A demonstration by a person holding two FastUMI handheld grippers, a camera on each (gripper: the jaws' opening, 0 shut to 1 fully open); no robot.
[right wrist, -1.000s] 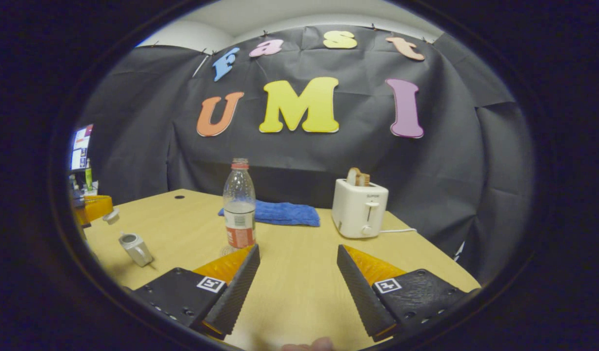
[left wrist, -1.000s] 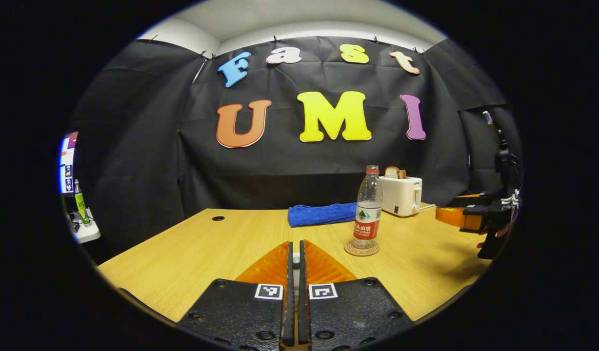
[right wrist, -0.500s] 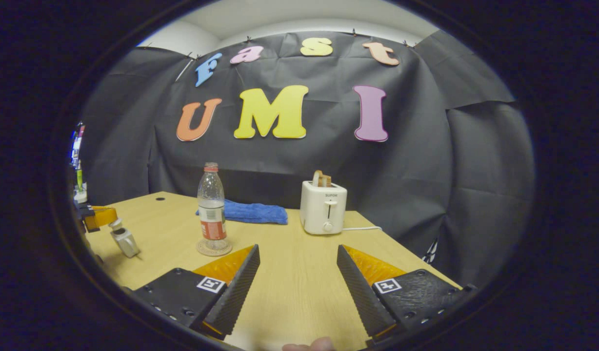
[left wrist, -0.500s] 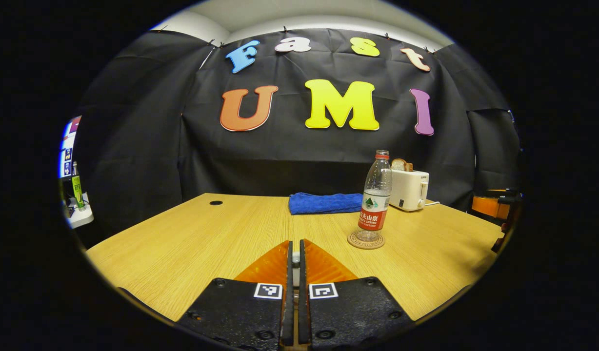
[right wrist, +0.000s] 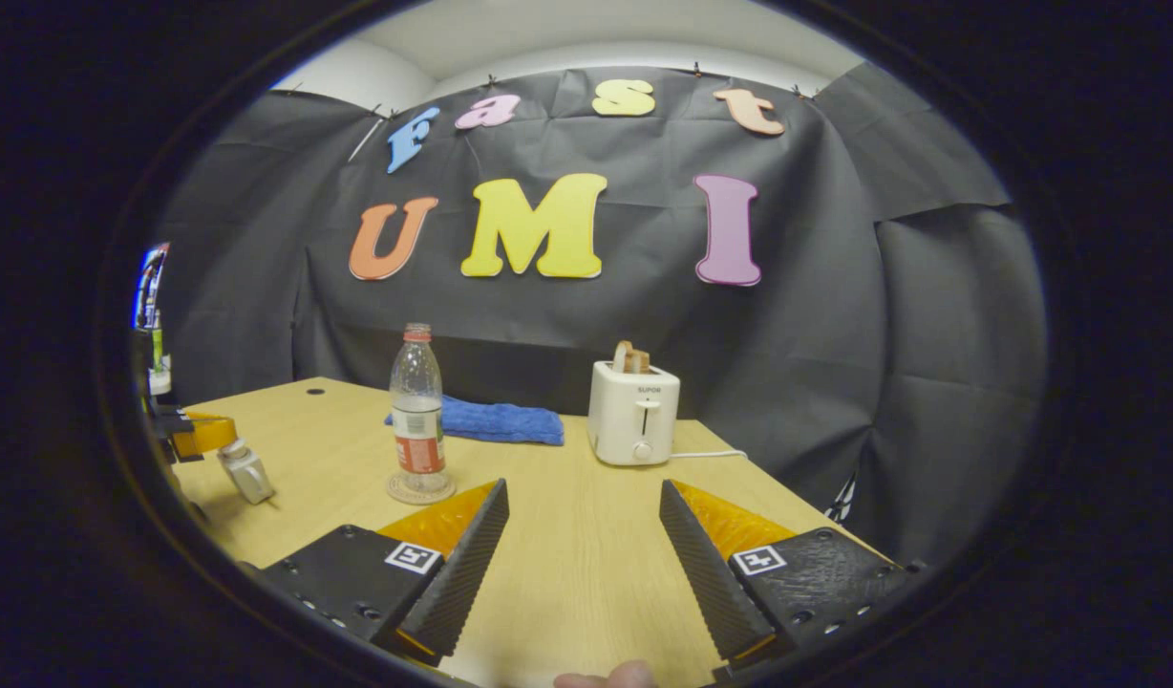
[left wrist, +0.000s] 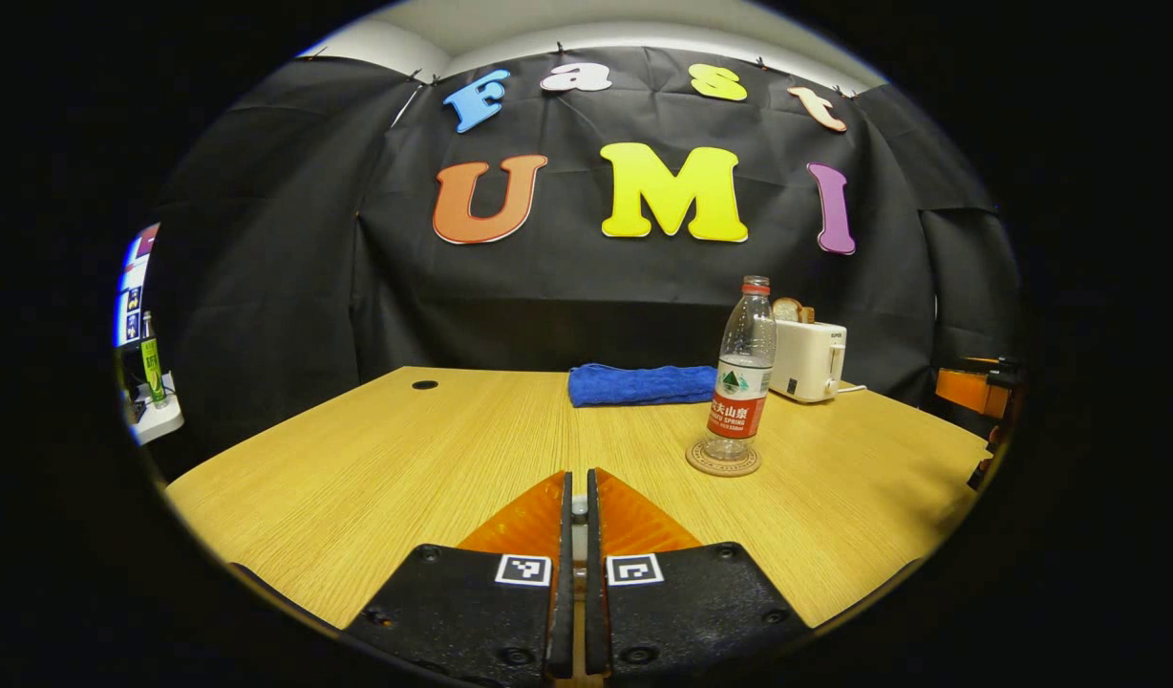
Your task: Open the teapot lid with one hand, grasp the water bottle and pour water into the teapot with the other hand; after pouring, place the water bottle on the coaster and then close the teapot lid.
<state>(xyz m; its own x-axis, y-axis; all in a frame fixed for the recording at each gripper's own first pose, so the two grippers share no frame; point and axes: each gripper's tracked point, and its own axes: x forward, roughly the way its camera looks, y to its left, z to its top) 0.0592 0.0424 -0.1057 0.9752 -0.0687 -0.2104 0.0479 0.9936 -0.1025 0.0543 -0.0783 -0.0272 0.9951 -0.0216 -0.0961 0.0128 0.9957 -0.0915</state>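
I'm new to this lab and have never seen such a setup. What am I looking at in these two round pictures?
There is no robot arm: a person holds a two-finger gripper in each hand, and a fisheye camera rides on each, looking along its fingers. In the left gripper view, the left gripper is closed, apparently on the lid of a small teapot, which the right gripper view shows at its left edge. The right gripper is open and empty. On the wooden table a water bottle stands on a coaster; behind it lie a blue cloth and a toaster.
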